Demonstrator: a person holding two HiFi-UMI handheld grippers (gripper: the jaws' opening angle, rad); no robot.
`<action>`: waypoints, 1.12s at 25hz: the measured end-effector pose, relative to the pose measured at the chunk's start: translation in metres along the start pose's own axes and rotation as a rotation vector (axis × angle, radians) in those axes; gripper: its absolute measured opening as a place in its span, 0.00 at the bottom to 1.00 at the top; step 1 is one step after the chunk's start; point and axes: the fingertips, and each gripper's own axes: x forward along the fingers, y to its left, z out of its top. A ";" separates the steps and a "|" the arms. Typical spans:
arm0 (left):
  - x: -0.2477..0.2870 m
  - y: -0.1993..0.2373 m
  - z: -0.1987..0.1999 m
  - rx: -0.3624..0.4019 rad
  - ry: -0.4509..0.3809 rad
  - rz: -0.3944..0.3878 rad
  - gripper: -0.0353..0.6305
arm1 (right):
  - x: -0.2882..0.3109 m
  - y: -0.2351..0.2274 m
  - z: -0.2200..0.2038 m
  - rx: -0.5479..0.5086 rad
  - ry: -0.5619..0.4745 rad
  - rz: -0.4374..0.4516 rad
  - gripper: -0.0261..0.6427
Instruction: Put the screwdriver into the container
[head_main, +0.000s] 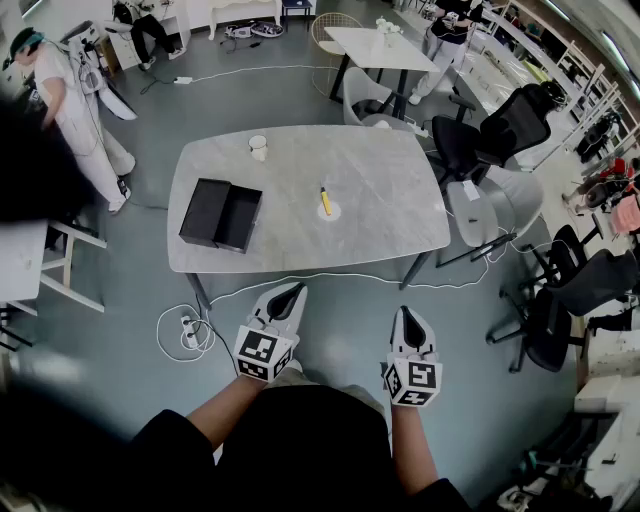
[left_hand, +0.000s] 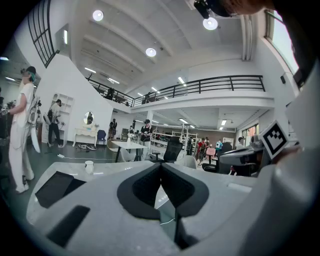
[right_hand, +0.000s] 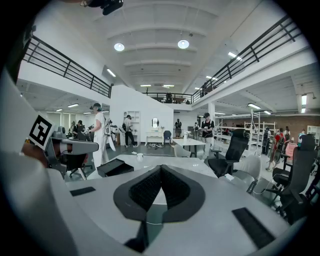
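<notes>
**A:** Start low in the frame: left gripper (head_main: 296, 289) is at lower centre, jaws pressed together at the tips, nothing between them.

**B:** Its own view agrees. The dark pads meet in a closed seam, and only tabletop shows beyond.

**A:** Right gripper (head_main: 404, 312) is just right of it. Its jaws are closed tip to tip as well, and it is empty. Both are held over the floor, short of the near edge of the table (head_main: 390, 215).

**B:** And the screwdriver (head_main: 325, 201)?

**A:** It's in the middle of the frame, yellow-handled, lying flat on the grey top over a pale round spot. It is well apart from both grippers.

**B:** The container (head_main: 220, 214) is left of it, a black box lying open on the left part of the table. There's clear surface between the box and the tool, so they aren't touching.

**A:** Further up, a white cup (head_main: 258, 147) stands near the far left edge of the table.

**B:** On the floor at lower left there's a power strip (head_main: 188, 332) in a loop of white cable.

**A:** Dark office chairs (head_main: 500, 130) crowd the right side. A person in white (head_main: 70, 105) stands at upper left, away from the table.
</notes>
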 end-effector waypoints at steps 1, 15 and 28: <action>0.000 0.002 0.002 0.009 -0.003 -0.005 0.08 | 0.002 0.004 0.001 0.013 0.001 0.014 0.06; 0.024 0.029 -0.019 0.019 0.039 -0.013 0.08 | 0.036 0.022 -0.039 0.109 0.078 0.083 0.06; 0.124 0.069 -0.015 -0.012 0.100 0.081 0.08 | 0.155 -0.036 -0.004 0.114 0.042 0.135 0.06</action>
